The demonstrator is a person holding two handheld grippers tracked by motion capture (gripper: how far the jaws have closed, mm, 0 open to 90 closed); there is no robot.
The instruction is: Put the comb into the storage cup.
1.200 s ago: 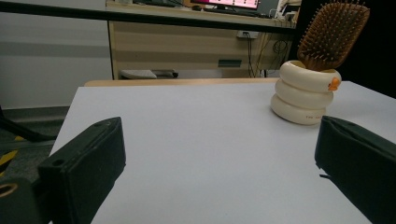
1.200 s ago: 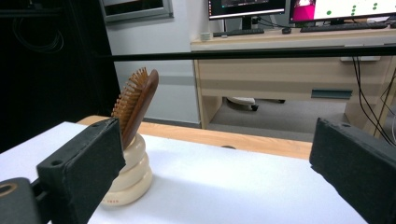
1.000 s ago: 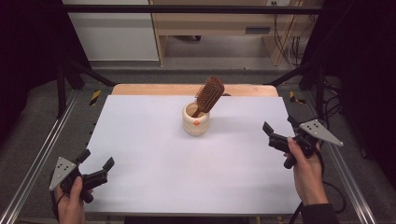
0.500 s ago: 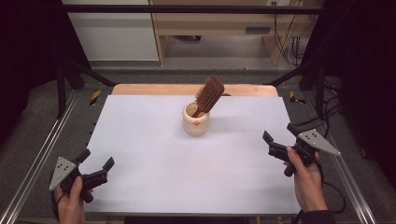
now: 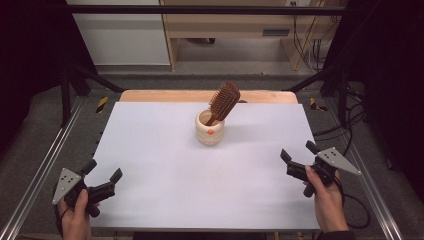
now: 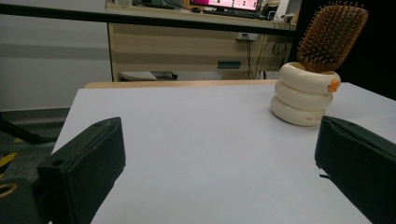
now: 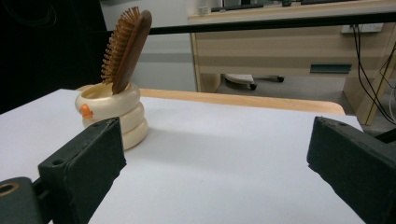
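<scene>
1. A wooden hairbrush (image 5: 223, 102) is seen standing handle-down in a cream ribbed holder (image 5: 209, 129), bristle head up and tilted to the right in the high view.
2. The holder is placed on the white table top (image 5: 165, 170), towards the far middle of it; a small orange mark is noted on the holder's side.
3. The left gripper (image 5: 103, 176) is held at the near left corner of the table. Its jaws are spread wide, and nothing is held between them.
4. The right gripper (image 5: 298, 151) is held at the near right edge. Its jaws are likewise spread wide and empty.
5. Both grippers are well apart from the holder and brush; no contact is observed.
6. In the left gripper view, the holder is seen beyond the jaws, at upper right; in the right gripper view, it is seen at left, just behind the left jaw.
</scene>
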